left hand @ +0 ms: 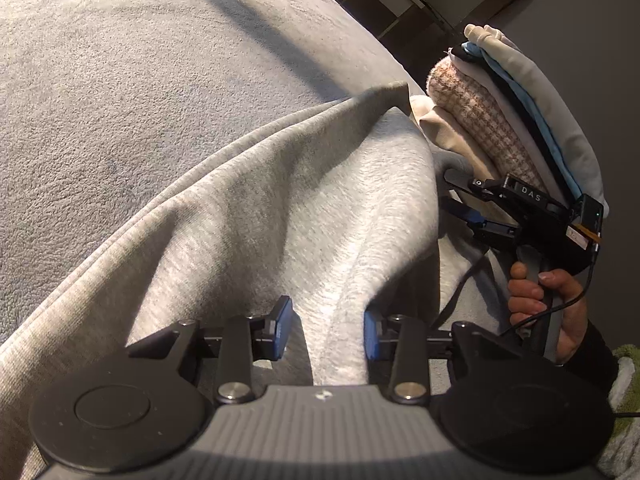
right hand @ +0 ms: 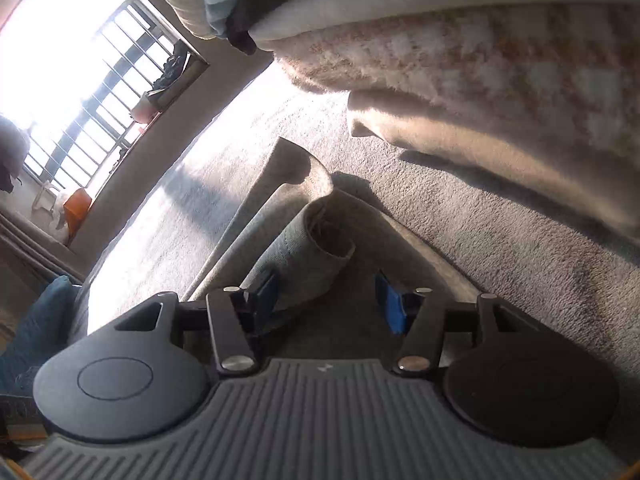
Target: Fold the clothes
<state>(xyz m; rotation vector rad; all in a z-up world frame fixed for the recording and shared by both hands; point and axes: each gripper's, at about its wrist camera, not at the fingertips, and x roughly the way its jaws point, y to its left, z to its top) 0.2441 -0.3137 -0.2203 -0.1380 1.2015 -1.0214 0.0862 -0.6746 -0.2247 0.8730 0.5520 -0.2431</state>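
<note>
A light grey sweatshirt (left hand: 248,208) lies on the grey fleece blanket (left hand: 120,80), and one fold of it is drawn up tent-like into my left gripper (left hand: 326,332), which is shut on that fold. In the left wrist view my right gripper (left hand: 454,192) sits at the garment's right edge, held by a hand (left hand: 544,300), with its jaws apart. The right wrist view shows the right gripper (right hand: 328,300) open low over the blanket. The ribbed sleeve cuff (right hand: 320,248) lies between the blue pads (right hand: 390,306), beside the left one and not pinched.
A stack of folded clothes (left hand: 500,128) stands close beside the right gripper: a checked knit, cream, black and light blue layers. It fills the top of the right wrist view as a folded stack (right hand: 480,60). A barred window (right hand: 80,60) is at the left, and the blanket's edge (left hand: 384,48) drops off behind.
</note>
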